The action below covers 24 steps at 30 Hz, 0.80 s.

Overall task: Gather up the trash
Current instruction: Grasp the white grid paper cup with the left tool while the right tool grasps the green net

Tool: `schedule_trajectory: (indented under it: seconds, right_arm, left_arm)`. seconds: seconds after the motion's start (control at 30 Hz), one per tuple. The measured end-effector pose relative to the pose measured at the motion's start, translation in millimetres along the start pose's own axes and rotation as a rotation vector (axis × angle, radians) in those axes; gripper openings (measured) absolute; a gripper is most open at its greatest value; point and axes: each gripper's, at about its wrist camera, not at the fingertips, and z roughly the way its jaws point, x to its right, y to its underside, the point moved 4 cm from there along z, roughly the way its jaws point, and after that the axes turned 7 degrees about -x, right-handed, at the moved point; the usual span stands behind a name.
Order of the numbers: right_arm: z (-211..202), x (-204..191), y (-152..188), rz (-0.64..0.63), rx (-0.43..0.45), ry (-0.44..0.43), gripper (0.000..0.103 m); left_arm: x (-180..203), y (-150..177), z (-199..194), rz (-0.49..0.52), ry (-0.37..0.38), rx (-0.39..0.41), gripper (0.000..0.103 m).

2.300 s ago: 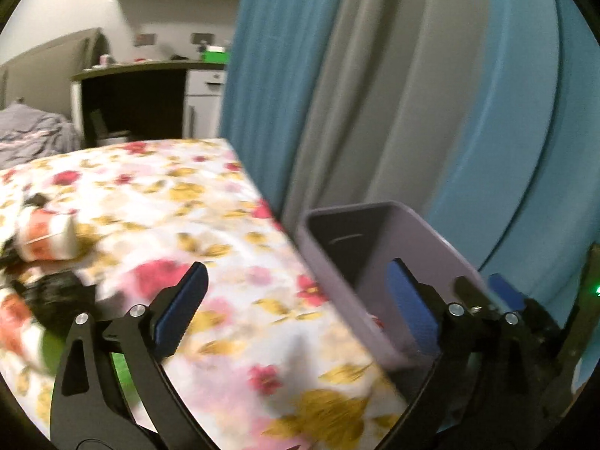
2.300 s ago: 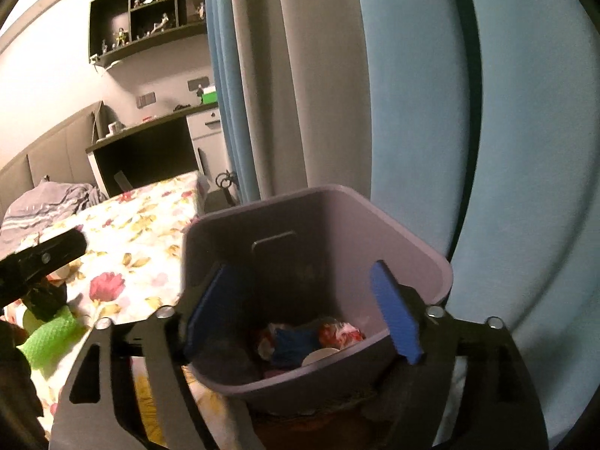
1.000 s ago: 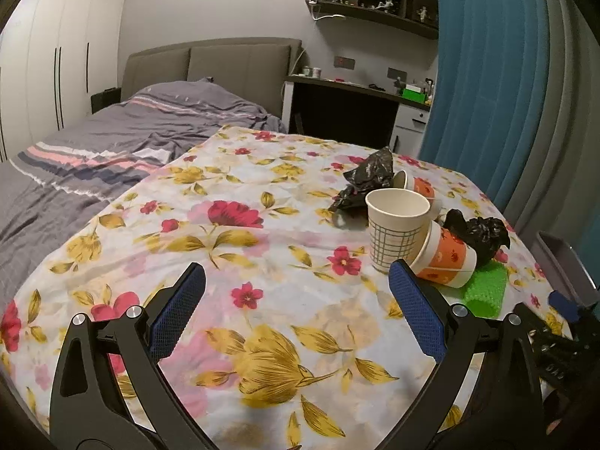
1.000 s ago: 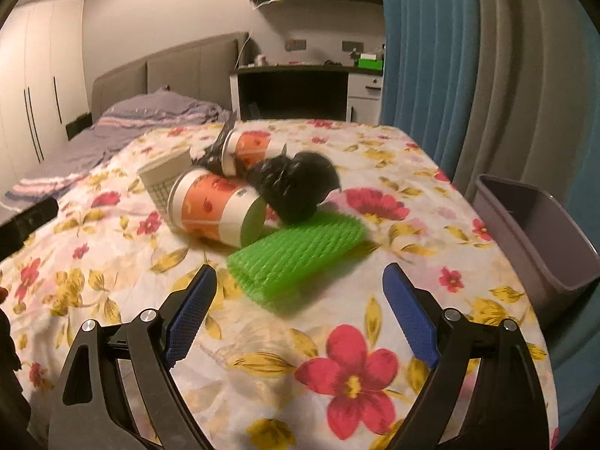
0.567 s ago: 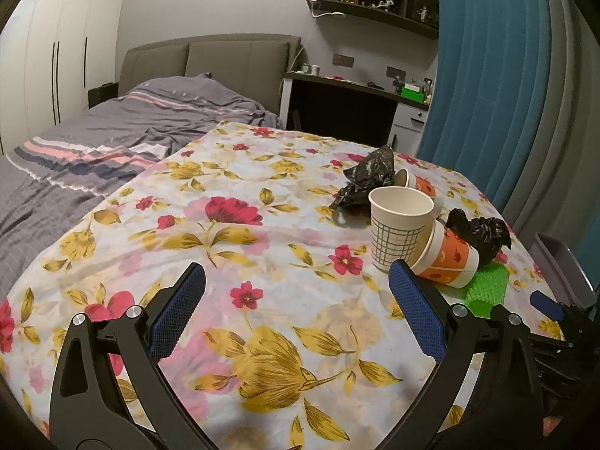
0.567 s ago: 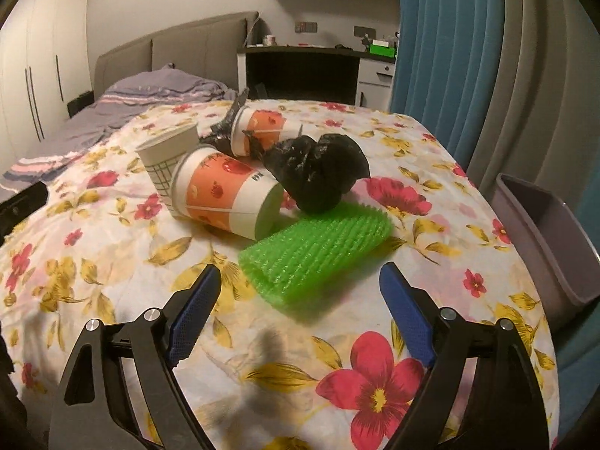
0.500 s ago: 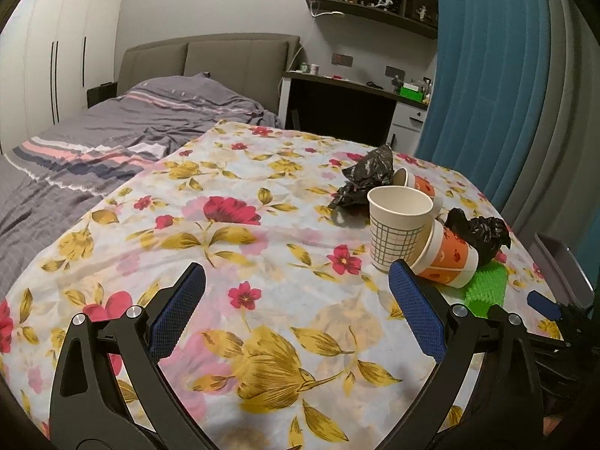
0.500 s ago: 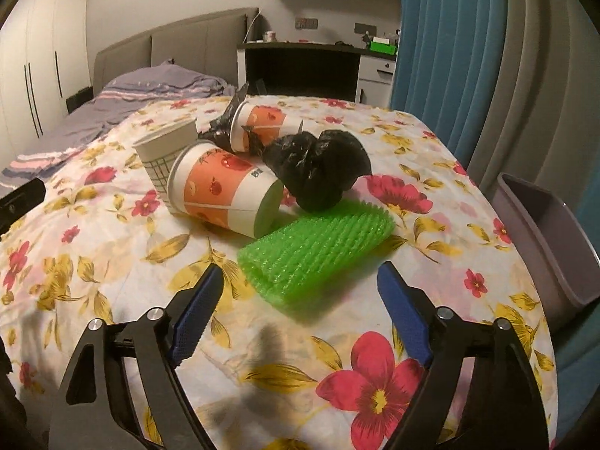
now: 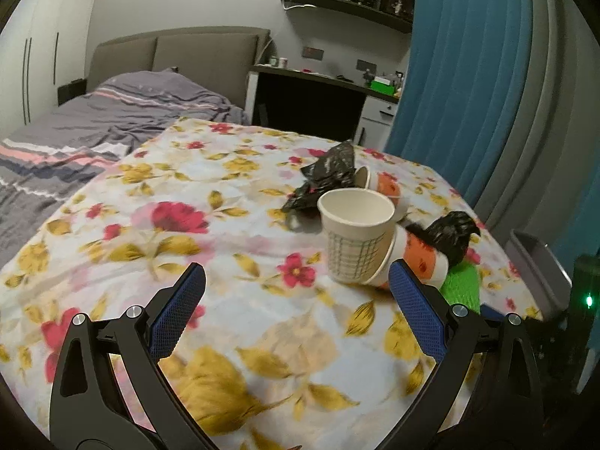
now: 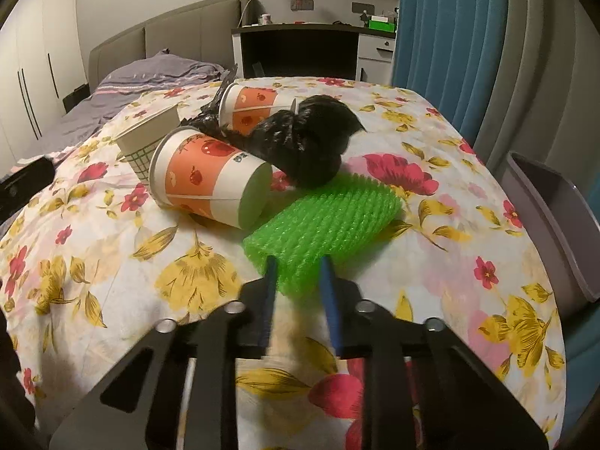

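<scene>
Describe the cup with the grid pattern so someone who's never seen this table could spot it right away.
On the floral tablecloth, find the heap of trash towards the blue curtain. The grid cup stands at that heap's near edge, by an orange cup lying on its side. It alone is upright, printed with a green grid instead of fruit.

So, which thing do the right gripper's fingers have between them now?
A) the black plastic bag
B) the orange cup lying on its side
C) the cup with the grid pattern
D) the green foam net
D: in the right wrist view the right gripper has its fingers narrowed on the near edge of the green foam net; its jaws have just been closing.
</scene>
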Motion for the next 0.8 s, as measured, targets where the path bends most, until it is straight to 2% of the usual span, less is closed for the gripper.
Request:
schedule_trajectory:
  seconds: [0.2, 0.37, 0.67, 0.8]
  right_arm:
    - [-13.8, 17.2, 7.7, 0.035, 0.035, -0.019, 0.014]
    - [-27.4, 34.2, 17.8, 0.078, 0.063, -0.042, 0.014]
    - [-39.7, 48.5, 26.6, 0.128, 0.099, -0.077, 0.014]
    - [-40.2, 50.2, 27.3, 0.13, 0.097, -0.088, 0.014]
  left_arm:
    - [17.1, -13.3, 27.7, 0.007, 0.064, -0.013, 0.097]
    - [25.5, -20.9, 52.0, 0.019, 0.055, -0.028, 0.097]
    - [27.4, -31.5, 76.3, -0.029, 0.096, -0.056, 0.096]
    - [26.1, -34.4, 82.1, -0.057, 0.136, -0.066, 0.087]
